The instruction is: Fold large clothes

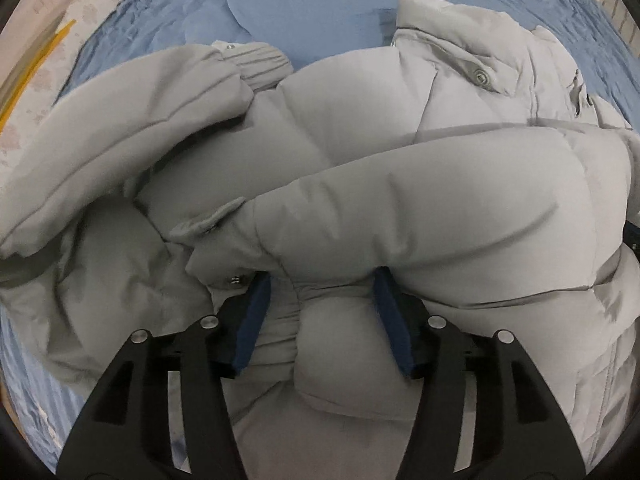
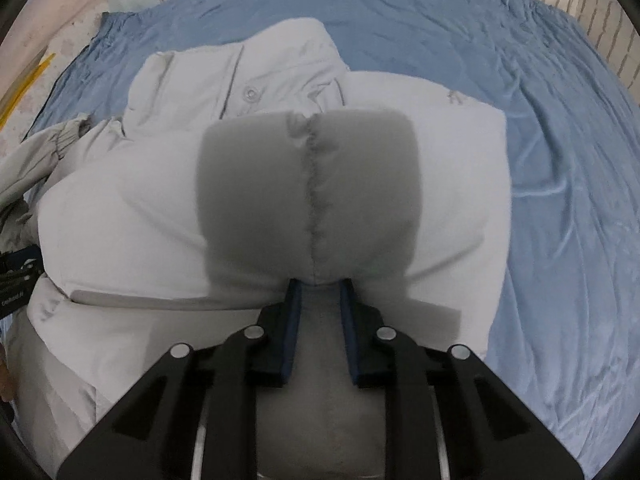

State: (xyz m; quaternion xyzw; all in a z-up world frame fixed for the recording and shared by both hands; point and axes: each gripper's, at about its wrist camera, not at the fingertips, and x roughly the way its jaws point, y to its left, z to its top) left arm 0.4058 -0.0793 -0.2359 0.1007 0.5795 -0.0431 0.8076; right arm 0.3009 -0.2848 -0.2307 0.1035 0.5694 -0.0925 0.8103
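Both tools, left [image 1: 322, 280] and right [image 2: 319, 286], pinch the grey puffer jacket [image 1: 360, 208], collar [image 2: 256, 64] pointing away.

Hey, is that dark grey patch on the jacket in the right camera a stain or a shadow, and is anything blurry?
Right wrist view: the patch on the jacket looks like shadow, soft-edged, just ahead of the right tool; sheet edges curve from fisheye. Left wrist view: even, flat light, jacket sharp, slight smear at the left rim; left tool grips a fold.
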